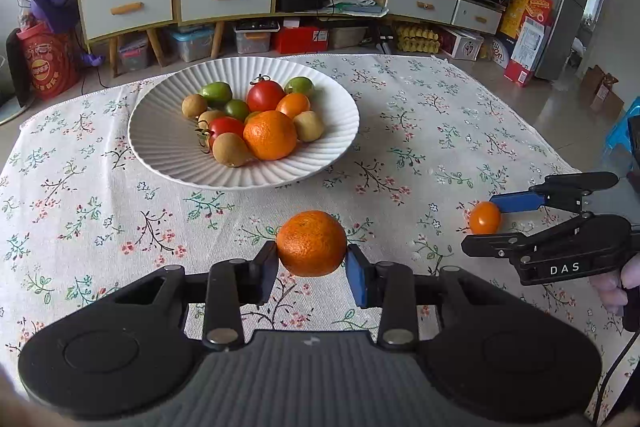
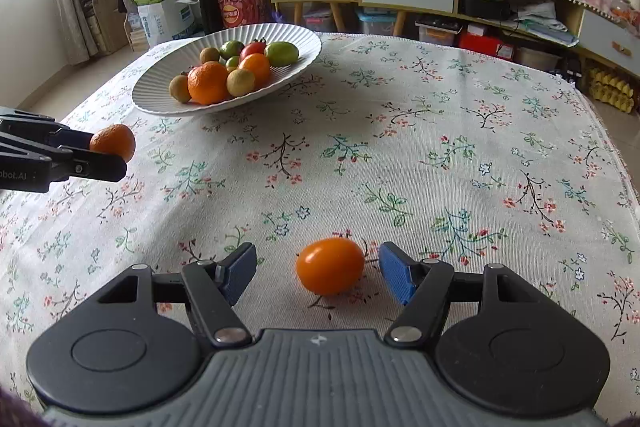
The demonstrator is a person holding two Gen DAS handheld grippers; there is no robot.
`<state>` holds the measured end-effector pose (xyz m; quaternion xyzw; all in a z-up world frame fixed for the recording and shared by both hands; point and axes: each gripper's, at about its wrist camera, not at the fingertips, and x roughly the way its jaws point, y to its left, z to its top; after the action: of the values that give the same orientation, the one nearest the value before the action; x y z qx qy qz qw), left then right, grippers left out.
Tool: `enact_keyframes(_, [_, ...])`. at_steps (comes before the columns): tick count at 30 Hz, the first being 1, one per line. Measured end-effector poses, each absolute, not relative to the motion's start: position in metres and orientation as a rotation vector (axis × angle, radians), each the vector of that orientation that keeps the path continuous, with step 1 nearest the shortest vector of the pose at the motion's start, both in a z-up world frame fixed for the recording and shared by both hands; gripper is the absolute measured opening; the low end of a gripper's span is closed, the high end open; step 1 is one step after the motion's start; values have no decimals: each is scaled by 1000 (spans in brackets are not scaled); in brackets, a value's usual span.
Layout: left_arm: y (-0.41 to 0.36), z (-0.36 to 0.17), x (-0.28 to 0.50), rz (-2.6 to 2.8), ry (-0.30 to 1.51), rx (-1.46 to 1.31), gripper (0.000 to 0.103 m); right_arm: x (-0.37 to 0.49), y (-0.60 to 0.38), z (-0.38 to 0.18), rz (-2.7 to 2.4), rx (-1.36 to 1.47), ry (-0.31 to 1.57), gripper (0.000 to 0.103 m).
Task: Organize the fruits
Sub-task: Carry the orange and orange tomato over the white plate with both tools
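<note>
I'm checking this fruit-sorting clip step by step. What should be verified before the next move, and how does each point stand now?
1. Left gripper clamps the mandarin: ok.
2. Mandarin lifted clear of the tablecloth: cannot tell.
3. Right gripper open around the small orange tomato, pads not touching: ok.
4. Tomato resting on the cloth: ok.
5. Free room on the plate: ok, its near left side is bare.
6. Grippers apart: ok.

A woven cloth tablecloth (image 1: 420, 131) with a matt, coarse floral print. A white ribbed plate (image 1: 160, 147), smooth with a dull sheen. A mandarin (image 1: 311, 243) with dimpled, matt peel. A small orange tomato (image 2: 330, 265), glossy and smooth. Matt black plastic grippers with textured blue pads (image 2: 394, 277).
</note>
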<state>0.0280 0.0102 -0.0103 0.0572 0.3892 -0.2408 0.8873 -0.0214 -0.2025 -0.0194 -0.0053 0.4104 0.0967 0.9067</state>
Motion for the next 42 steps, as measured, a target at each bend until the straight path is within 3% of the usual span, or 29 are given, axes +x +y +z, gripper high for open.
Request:
enact_keyframes(7, [-1,-18,19,-532,828,137,28,-32,-205,-25,221,-61,828,61])
enact_keyframes(20, [-10,-23,16,-543,843,160,28,-29,-204,-24,215,-90,809,33])
enact_keyframes(42, [6,1,44,-442,763,83,28,7,-179,16,213,-77,681,32])
